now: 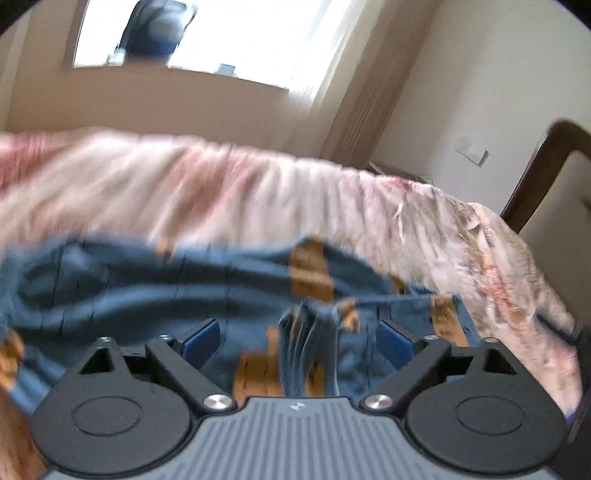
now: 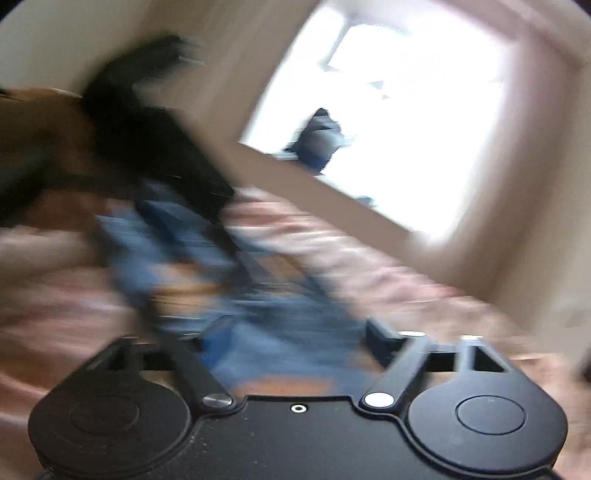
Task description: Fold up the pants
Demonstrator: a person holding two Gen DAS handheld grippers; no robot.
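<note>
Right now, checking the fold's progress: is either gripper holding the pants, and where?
Nothing is held. The left gripper and right gripper are open over the blue pants.

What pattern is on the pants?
Blue pants with orange-tan patches; clearest in the left wrist view.

Left gripper (image 1: 297, 334) near, low in frame, its 2 blue fingers (image 1: 201, 339) spread wide apart. Between them, a bunched fold of blue pants (image 1: 147, 280) with orange patches, not gripped. Pants spread left to right across a pink floral bedspread (image 1: 221, 184). Far: bright window (image 1: 207, 33), dark blurred object on its sill. Far right: dark wooden headboard (image 1: 535, 177), wall socket (image 1: 471, 149).
</note>
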